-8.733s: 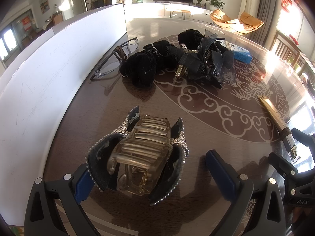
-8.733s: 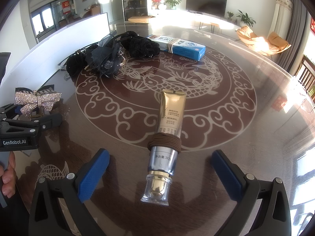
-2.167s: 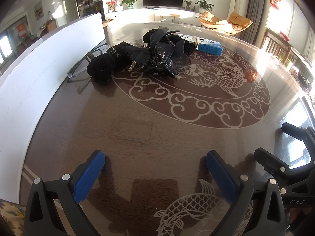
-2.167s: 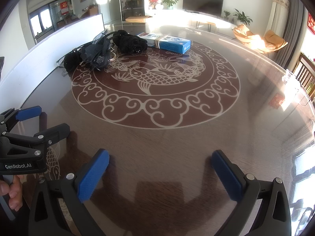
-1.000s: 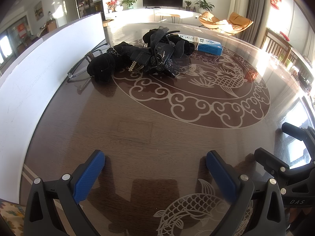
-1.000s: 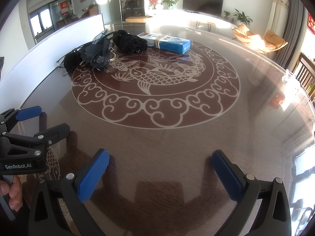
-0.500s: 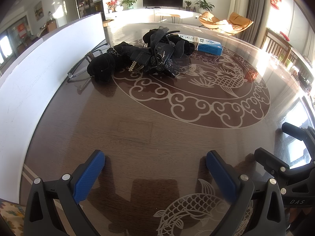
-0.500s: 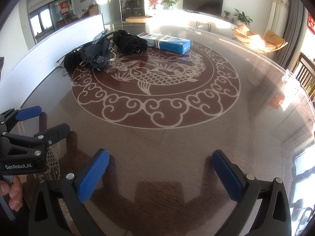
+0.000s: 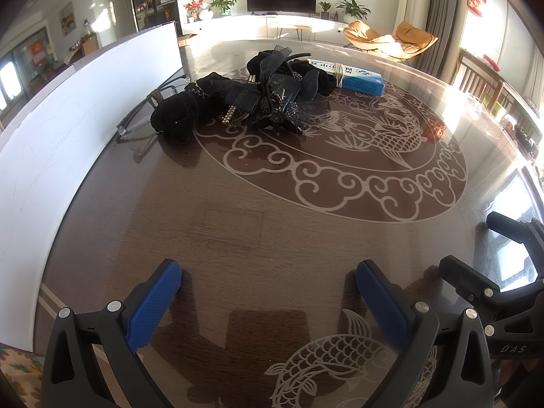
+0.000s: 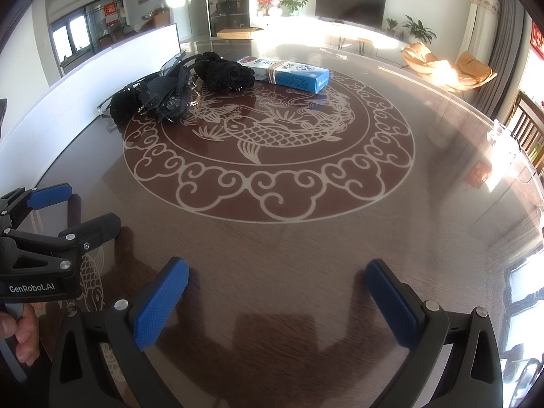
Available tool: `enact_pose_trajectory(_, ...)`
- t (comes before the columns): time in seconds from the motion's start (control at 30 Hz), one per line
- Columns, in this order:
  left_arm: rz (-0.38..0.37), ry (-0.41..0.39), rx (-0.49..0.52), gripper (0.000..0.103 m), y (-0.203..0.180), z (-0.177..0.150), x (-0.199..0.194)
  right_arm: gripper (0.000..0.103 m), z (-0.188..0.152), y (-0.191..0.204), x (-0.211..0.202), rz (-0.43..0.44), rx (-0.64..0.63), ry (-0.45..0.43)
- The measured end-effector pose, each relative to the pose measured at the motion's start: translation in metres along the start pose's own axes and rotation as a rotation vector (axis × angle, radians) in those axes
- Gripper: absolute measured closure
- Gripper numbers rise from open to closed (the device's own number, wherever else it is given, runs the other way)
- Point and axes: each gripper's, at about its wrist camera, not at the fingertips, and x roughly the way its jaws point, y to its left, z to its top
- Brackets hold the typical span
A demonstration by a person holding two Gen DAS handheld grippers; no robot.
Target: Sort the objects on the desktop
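Observation:
A heap of black hair accessories point(image 9: 258, 98) lies at the far left of the round table, also in the right wrist view point(image 10: 176, 91). A blue and white box point(image 9: 353, 76) lies just behind it, also in the right wrist view point(image 10: 289, 73). A pair of clear glasses point(image 9: 142, 115) lies left of the heap by the white board. My left gripper point(image 9: 268, 278) is open and empty, low over bare table at the near edge. My right gripper point(image 10: 277, 275) is open and empty, beside it on the right.
A white board point(image 9: 68, 108) stands along the table's left edge. The glass-topped table point(image 10: 442, 183) has a carp and cloud pattern. The left gripper shows at the left of the right wrist view point(image 10: 68, 210). Chairs stand beyond the far right rim.
Nothing has moved in the last two seconds. Since 8.7 s ago the rhinestone hair claw and the gold tube have left both views, and both grippers have pulled back.

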Motion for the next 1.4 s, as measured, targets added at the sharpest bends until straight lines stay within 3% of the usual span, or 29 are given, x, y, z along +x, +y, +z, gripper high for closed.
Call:
enact_pose_trajectory(1.07, -0.015, 0.009, -0.021, 0.000, 0.009, 0.004, -0.003, 0.000, 0.000, 0.000, 0.000, 0.000, 0.001, 0.000)
enact_pose_trajectory(1.17, -0.104, -0.051, -0.120, 0.000, 0.042, 0.023, -0.013, 0.000, 0.000, 0.000, 0.000, 0.000, 0.001, 0.000)
enact_pose_trajectory(1.27, -0.066, -0.094, -0.139, 0.001, 0.073, 0.062, -0.009, 0.000, 0.000, 0.000, 0.000, 0.000, 0.001, 0.000)
enact_pose_trajectory(1.33, -0.084, -0.112, -0.158, 0.014, 0.092, 0.091, 0.000, 0.000, 0.000, 0.000, 0.000, 0.000, 0.001, 0.000)
enact_pose_trajectory(1.4, -0.097, -0.099, -0.162, 0.017, 0.101, 0.116, 0.017, 0.000, 0.000, 0.000, 0.000, 0.000, 0.001, 0.000)
